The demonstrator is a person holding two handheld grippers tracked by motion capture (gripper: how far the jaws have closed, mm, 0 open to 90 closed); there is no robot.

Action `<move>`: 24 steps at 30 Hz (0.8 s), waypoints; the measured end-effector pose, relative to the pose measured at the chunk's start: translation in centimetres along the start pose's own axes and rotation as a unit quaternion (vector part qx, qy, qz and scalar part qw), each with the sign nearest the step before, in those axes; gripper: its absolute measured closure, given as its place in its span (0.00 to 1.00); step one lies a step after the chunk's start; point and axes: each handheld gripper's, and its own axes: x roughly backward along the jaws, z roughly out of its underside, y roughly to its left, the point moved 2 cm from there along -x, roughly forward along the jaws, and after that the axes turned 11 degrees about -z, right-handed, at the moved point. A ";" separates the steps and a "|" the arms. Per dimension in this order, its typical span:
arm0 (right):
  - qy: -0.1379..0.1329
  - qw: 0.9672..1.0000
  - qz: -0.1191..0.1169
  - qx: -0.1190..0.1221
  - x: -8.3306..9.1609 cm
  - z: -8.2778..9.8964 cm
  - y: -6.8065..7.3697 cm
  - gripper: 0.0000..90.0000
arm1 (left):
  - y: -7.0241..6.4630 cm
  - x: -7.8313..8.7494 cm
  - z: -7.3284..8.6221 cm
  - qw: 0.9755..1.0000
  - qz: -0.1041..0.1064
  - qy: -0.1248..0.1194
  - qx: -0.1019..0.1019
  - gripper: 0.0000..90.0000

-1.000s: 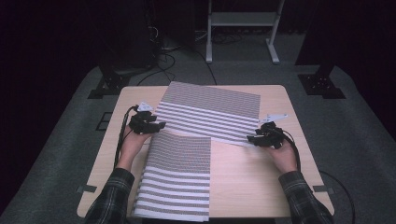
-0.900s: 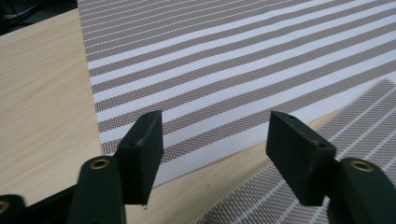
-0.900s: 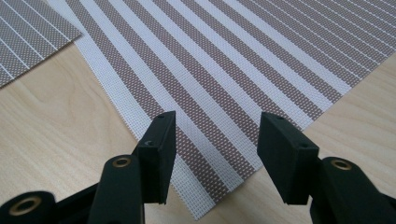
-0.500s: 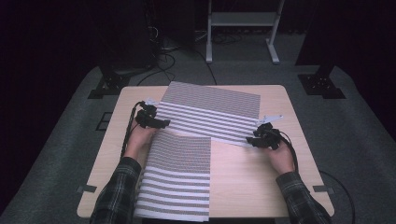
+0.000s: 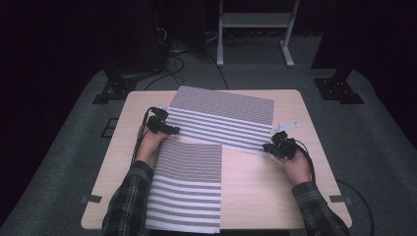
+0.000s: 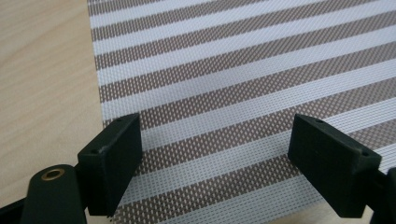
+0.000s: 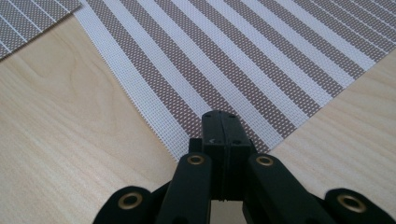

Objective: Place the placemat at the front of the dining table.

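A: Big pale wooden desk (image 5: pixel 255 182), and two striped mats on it. Where's the far one?

B: The far mat (image 5: pixel 221 118) lies flat across the far half, tilted a little, its near right corner by the right hand. The near mat (image 5: pixel 189 184) runs from mid-desk to the near edge, left of centre, its far edge lying over the far mat's near edge.

A: And the left claw (image 5: pixel 169 130)?

B: At the far mat's left edge, just beyond the near mat's far left corner. In the left gripper view its jaws are spread wide, stripes between them, gripping nothing.

A: Right claw (image 5: pixel 269 146)?

B: At the far mat's near right corner. In the right gripper view its jaws are pressed together at the mat's edge (image 7: pixel 196 116); I cannot tell if mat is pinched between them.
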 end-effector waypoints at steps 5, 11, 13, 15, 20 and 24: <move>0.014 1.000 0.002 0.006 -0.6 0.2 0.1 1.00 | 0.1 0.0 0.1 1.000 0.002 -0.002 -0.001 0.16; 0.013 1.000 0.006 0.000 -0.6 0.1 0.0 1.00 | -0.1 0.3 0.4 1.000 0.004 -0.001 -0.005 0.16; 0.016 1.000 0.013 0.001 -0.6 0.0 -0.1 1.00 | -0.2 0.5 0.6 1.000 0.005 -0.001 -0.005 0.16; 0.017 1.000 0.017 0.005 -0.7 0.0 -0.1 1.00 | -0.2 0.6 0.7 1.000 0.004 -0.001 -0.005 0.16; 0.020 0.999 0.028 -0.004 -0.8 -0.4 -0.5 1.00 | -0.5 0.9 0.9 1.000 0.006 0.006 -0.009 0.15; 0.021 0.999 0.036 -0.009 -0.9 -0.6 -0.8 1.00 | -0.6 1.1 1.2 1.000 0.009 0.003 -0.013 0.14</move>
